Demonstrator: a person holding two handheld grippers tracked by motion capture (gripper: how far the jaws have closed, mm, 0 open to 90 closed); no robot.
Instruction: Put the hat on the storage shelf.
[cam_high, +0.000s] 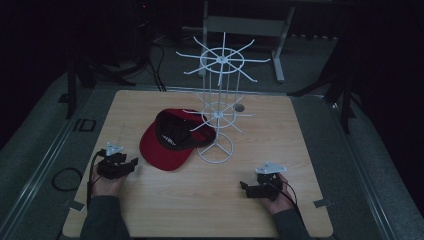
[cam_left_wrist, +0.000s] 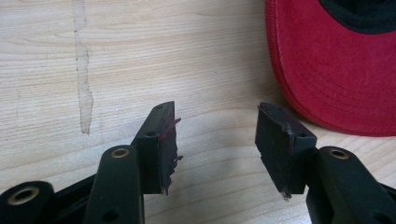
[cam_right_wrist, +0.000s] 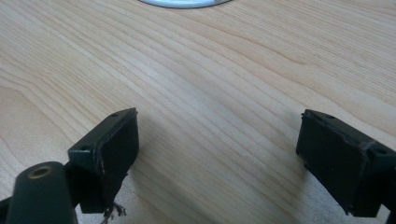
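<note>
Your left gripper (cam_high: 131, 164) and right gripper (cam_high: 245, 186) both rest low over the table (cam_high: 210, 200), jaws spread and empty. The red cap (cam_high: 167, 142) lies upside down just beyond your left gripper, its far edge against the white wire rack (cam_high: 217, 107). Snag the cap on a prong and you'll likely tip the light rack.

The left gripper (cam_left_wrist: 215, 144) hovers over the wooden table (cam_left_wrist: 140, 56), jaws apart and empty, near a red cap (cam_left_wrist: 336, 70).
</note>
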